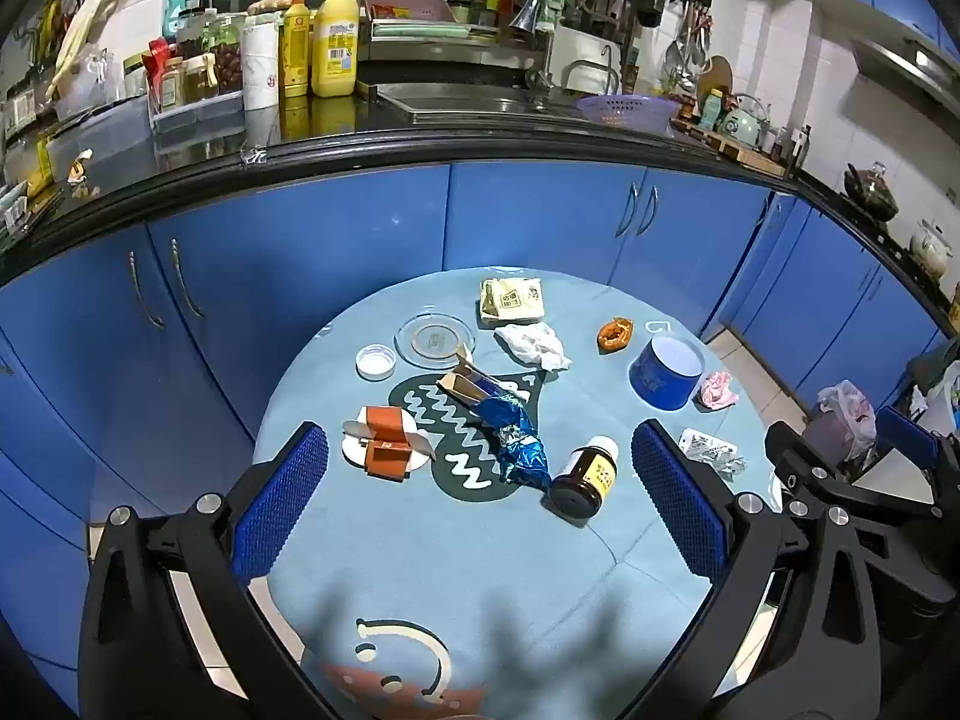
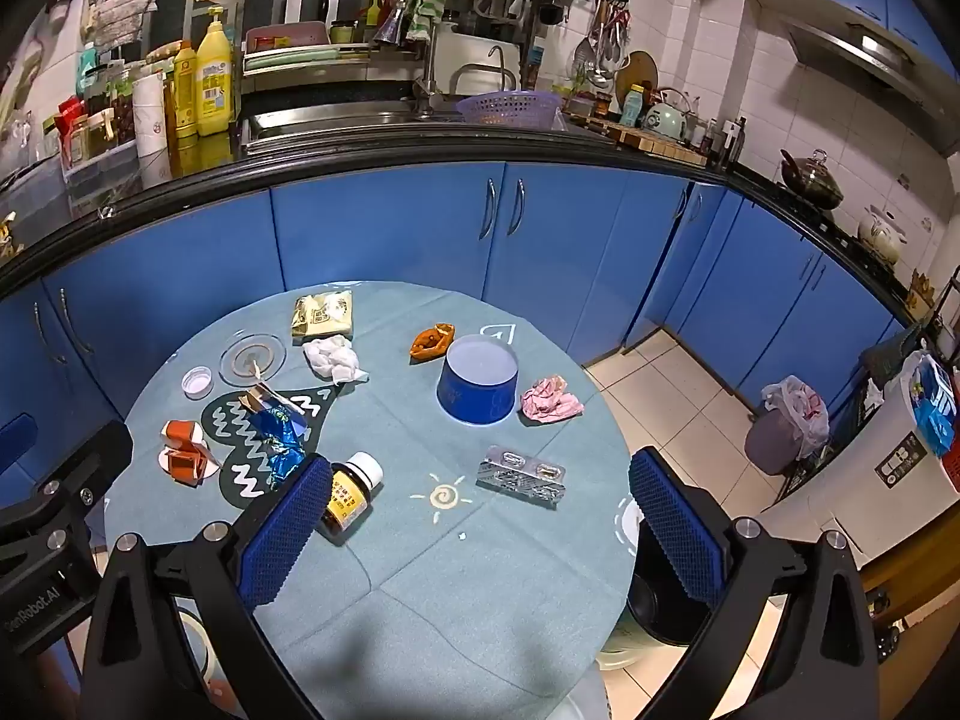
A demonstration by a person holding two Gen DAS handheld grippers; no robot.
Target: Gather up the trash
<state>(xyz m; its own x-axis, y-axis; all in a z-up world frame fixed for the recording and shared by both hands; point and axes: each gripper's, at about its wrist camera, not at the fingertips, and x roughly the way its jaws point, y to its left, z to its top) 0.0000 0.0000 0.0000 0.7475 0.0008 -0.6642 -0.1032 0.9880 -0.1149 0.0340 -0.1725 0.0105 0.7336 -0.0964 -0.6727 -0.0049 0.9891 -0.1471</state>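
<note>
A: We see both sets of fingers spread wide and empty; the left gripper [image 1: 480, 504] hangs over the near part of the round blue tabletop [image 1: 480, 570], the right gripper [image 2: 474, 534] over its near right part.

B: We agree; the trash lies scattered on the tabletop; a crumpled blue foil wrapper [image 1: 519, 444] sits mid-table, just left of a brown pill bottle [image 1: 585, 474] lying on its side.

A: We also see a white tissue wad [image 1: 534, 345] farther back, a pink crumpled paper [image 2: 551, 399] just right of the blue tub [image 2: 478, 381], and 1 silver blister pack [image 2: 522, 476] near the right fingers.
</note>
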